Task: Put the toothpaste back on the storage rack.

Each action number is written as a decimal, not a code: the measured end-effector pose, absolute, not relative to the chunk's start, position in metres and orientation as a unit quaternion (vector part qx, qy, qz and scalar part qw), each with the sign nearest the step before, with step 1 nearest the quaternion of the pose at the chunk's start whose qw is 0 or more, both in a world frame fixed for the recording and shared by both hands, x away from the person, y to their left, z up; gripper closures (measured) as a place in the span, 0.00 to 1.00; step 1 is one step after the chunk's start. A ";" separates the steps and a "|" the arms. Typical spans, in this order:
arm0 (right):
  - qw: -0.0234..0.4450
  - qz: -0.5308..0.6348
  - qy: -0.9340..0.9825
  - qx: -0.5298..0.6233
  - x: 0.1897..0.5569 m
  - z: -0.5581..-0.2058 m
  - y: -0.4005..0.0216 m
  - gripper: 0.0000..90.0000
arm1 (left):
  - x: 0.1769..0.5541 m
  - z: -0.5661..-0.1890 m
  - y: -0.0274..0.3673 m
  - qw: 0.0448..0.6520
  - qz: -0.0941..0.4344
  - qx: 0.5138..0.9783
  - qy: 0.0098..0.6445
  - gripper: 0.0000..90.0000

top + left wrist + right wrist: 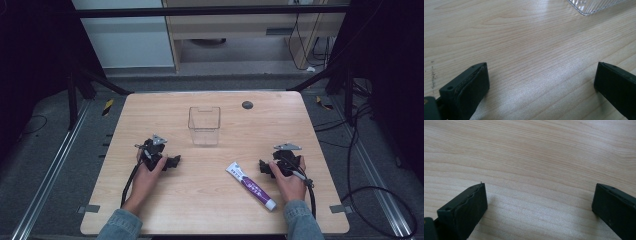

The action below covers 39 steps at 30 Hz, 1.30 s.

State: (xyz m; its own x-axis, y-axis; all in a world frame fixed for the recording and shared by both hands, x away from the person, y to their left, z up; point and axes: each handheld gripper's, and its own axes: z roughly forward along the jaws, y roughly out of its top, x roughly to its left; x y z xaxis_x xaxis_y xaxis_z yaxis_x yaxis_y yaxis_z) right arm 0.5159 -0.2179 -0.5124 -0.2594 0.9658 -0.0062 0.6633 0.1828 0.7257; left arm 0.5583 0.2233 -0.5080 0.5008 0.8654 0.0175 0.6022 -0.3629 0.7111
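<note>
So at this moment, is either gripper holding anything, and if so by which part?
Nothing is held. The left gripper and right gripper both stand open over bare table; the toothpaste tube lies untouched beside the right one.

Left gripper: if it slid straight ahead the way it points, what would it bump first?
Probably the clear plastic box: it sits ahead and slightly right of the open left gripper, with bare wooden table between.

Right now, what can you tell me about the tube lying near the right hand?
The tube is a white squeeze tube with a purple printed band, plastic by its look. It lies flat on the wooden table, set diagonally, its small pale cap toward the person and its flat crimped end toward the clear container. It lies just left of the right tool, apart from it.
</note>
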 end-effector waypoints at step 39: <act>0.162 0.263 0.827 0.470 0.435 -0.443 -0.194 0.36 | 0.559 -0.508 0.223 0.329 0.200 0.802 0.458 0.00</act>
